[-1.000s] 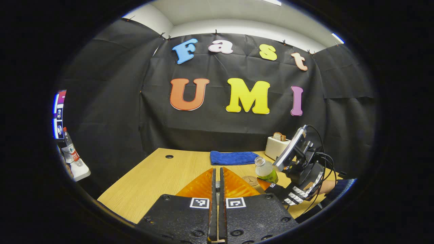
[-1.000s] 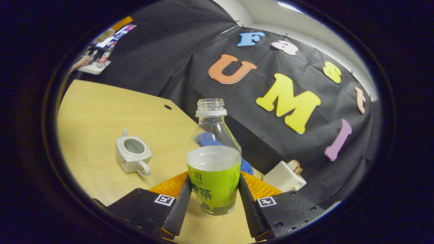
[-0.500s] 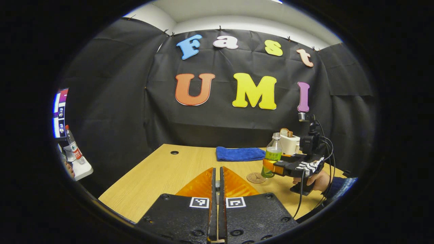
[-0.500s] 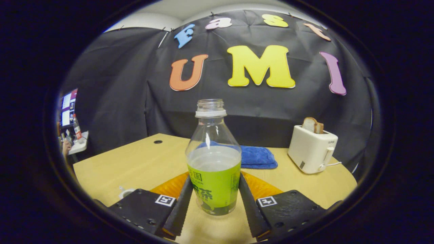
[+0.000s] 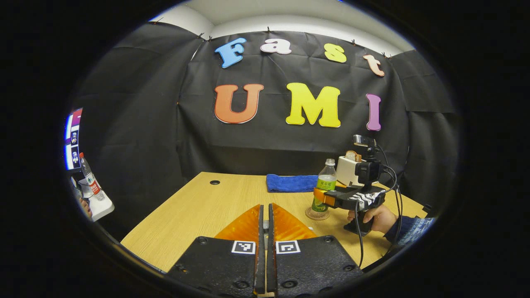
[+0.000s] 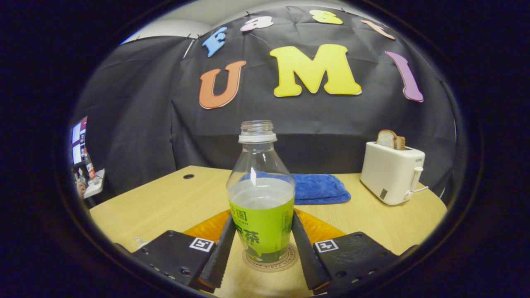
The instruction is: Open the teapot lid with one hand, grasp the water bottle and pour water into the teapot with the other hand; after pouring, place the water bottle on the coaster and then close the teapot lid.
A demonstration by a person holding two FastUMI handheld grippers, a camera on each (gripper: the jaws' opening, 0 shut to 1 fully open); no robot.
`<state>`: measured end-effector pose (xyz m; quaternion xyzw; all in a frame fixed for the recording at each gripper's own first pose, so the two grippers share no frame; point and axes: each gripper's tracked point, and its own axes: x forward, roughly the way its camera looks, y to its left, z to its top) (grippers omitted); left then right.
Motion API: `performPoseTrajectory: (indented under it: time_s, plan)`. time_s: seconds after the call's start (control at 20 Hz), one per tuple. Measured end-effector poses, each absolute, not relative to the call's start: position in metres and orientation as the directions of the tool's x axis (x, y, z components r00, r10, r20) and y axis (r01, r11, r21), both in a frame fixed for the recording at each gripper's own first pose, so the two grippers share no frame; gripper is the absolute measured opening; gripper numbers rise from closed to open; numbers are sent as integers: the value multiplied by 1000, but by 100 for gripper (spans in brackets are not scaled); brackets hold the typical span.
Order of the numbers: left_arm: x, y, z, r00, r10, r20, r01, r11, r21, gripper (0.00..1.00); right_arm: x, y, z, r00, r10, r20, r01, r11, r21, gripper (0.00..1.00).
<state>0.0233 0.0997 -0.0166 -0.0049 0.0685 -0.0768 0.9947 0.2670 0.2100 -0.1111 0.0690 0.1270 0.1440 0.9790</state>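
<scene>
The right tool grips the upright clear plastic green-labelled bottle directly over the round brown coaster; the left tool is closed.

In the left gripper view the left gripper sits low over the near edge of the table, its two fingers pressed together with no gap between them. Across the table from it stands the water bottle, upright and uncapped, its base on the round coaster. The right gripper reaches in from the far side of the bottle — its fingers around the bottle's lower, labelled part — with a hand on its handle. Behind the bottle lies a folded blue cloth; just beside the bottle, farther back, stands a white toaster with bread in it.
</scene>
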Motion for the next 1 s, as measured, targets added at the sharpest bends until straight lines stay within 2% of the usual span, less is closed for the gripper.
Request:
performPoseTrajectory:
  time_s: [0.2,0.45,0.55,0.6,0.65,0.7,0.75,1.0]
  plan:
    - [25,102,-19,979,-148,-139,147,989,-23,4,271,210,-119,927,287,-240,-249,952,176,75]
    - [24,99,-19,978,-153,-141,152,988,-19,4,269,215,-125,925,283,-252,-251,956,152,73]
    - [25,98,-19,977,-157,-142,156,988,-17,4,268,214,-123,928,281,-245,-249,956,155,77]
    - [25,98,-19,977,-157,-141,156,988,-18,4,266,215,-121,925,290,-244,-255,952,167,76]
    - [25,98,-19,977,-158,-142,157,987,-19,4,264,217,-118,923,301,-238,-265,949,173,79]
    - [25,98,-21,977,-160,-144,159,987,-20,4,262,217,-114,924,301,-235,-265,949,171,92]
    - [25,98,-21,976,-160,-145,158,987,-21,4,260,214,-112,927,294,-232,-261,952,163,95]
    - [28,98,-20,980,-144,-136,143,990,-14,4,241,207,-89,929,318,-190,-288,943,169,97]
